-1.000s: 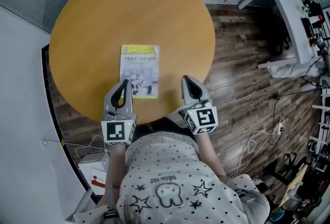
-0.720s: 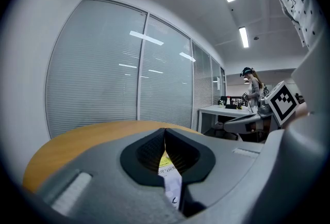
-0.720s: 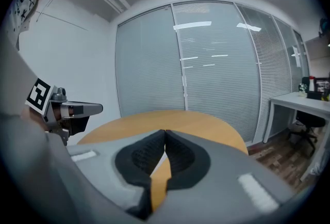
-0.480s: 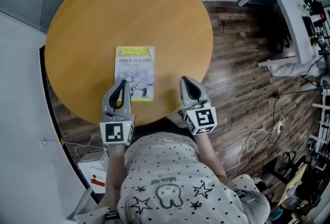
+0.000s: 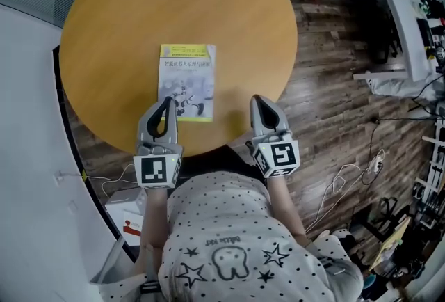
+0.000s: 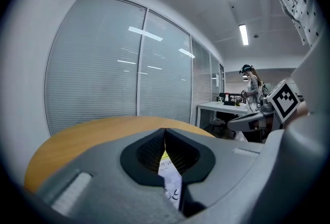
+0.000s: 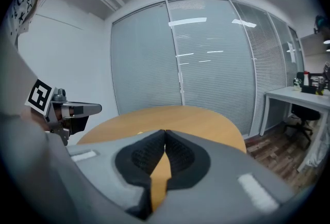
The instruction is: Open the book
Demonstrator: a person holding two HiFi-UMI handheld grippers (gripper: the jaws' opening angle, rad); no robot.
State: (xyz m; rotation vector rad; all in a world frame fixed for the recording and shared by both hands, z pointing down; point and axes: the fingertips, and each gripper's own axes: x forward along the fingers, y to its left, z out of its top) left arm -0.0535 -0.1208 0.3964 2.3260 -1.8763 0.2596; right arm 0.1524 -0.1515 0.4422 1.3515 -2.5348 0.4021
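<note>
— On the round wooden table [image 5: 125, 22], where does the book [image 5: 186, 82] lie?
— Flat and closed, cover up, on the half nearer the person. Its yellow strip is at the far edge.
— And the left gripper [image 5: 166, 101]?
— In the head view its tips sit over the book's near left corner. Whether they touch the cover, I cannot tell.
— Are its jaws apart?
— No. In the left gripper view the two tips meet, pressed together, with nothing clamped between them. The book's cover shows through the hollow below the tips.
— The right gripper [image 5: 259, 99]?
— It is to the right of the book and apart from it, over the table's near edge. Its jaws are closed too, tip against tip, holding nothing. Only bare tabletop shows through the hollow behind them.
— Anything else?
— A dark plank floor [image 5: 327, 106] around the table, and the person's dotted shirt [image 5: 229, 238] at the bottom of the head view.
</note>
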